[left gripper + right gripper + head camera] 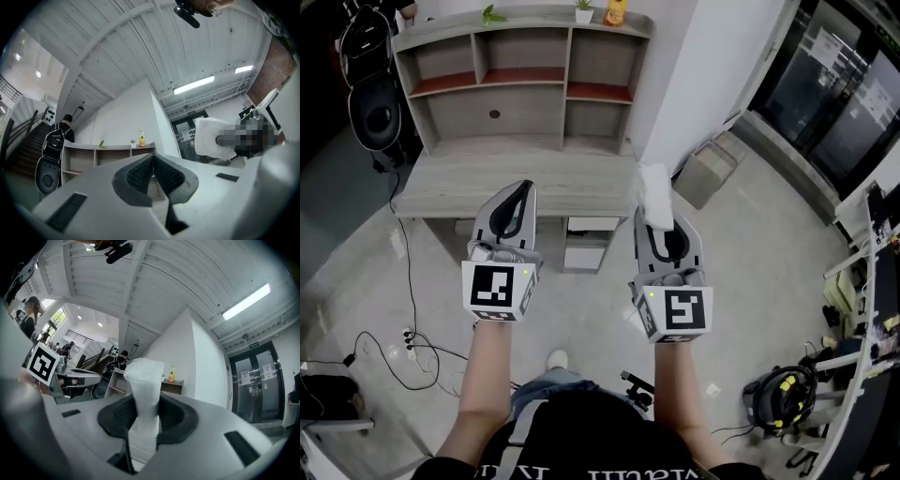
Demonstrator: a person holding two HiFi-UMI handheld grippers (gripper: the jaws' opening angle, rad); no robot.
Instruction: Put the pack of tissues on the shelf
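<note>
Closed partway, with the ribbed pads [119,414] of the right gripper [143,416] pressing into both flanks of the pack of tissues [143,376], squeezing its soft white wrapper to a waist and leaving the upper end to bulge free above the jaws. Gripped low and upright like this, probably so that the free end can go into a compartment first with the jaws kept outside. No sign of slipping, though hard to judge with so yielding a thing. Shut tight, rib against rib, at the left gripper [153,171], with nothing between. Held alongside at much the same height, seemingly idle for now, perhaps ready to steady or nudge the pack later. Both held out in front and up in the air, well short of the goal, with the grey desk [516,178] lying between. Beyond that, against the wall, the shelf [520,75] with its open compartments, several looking vacant, two floored with red boards. On its top a yellow bottle [616,11] and two small plants [492,15], so likely better to aim for an open compartment than for the crowded right end of the top. Left to do, by this reading: close the gap, reach over the desk, set the pack down, let go.
</note>
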